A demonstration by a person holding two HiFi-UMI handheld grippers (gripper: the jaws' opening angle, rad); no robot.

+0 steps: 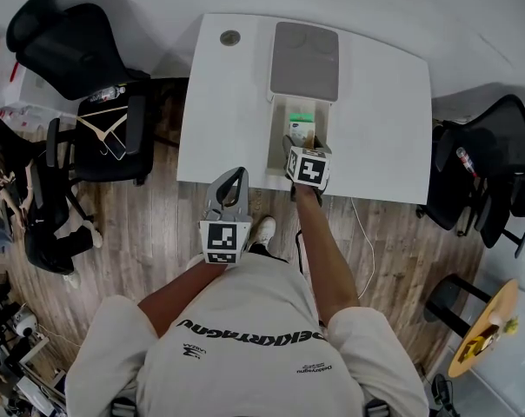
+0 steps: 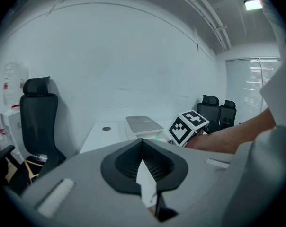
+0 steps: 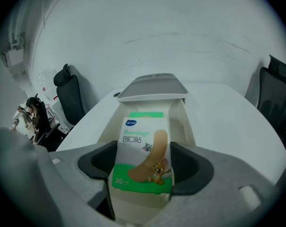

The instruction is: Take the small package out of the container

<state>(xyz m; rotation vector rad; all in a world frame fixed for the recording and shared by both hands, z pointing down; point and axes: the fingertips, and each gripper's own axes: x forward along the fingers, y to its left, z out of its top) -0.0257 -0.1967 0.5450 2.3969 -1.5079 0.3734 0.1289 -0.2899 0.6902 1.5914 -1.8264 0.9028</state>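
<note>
Right gripper view shows the right gripper clenched on the small package, a green and white bandage box pinched upright between the 2 dark pads, a pad on each narrow side. Just beyond the jaws lies the container, a white tray with a grey cover over its far end. The package's lower edge sits within or just above the tray's open near end; which of the 2, the views do not settle. The grasp looks made, so the step in hand is the lift-out. The next move likely calls for raising the box straight up, clear of the tray walls, then carrying it to bare table. The left gripper hangs idle off the table's near edge, jaws closed together, with a thin white sliver of unclear nature at their seam.
</note>
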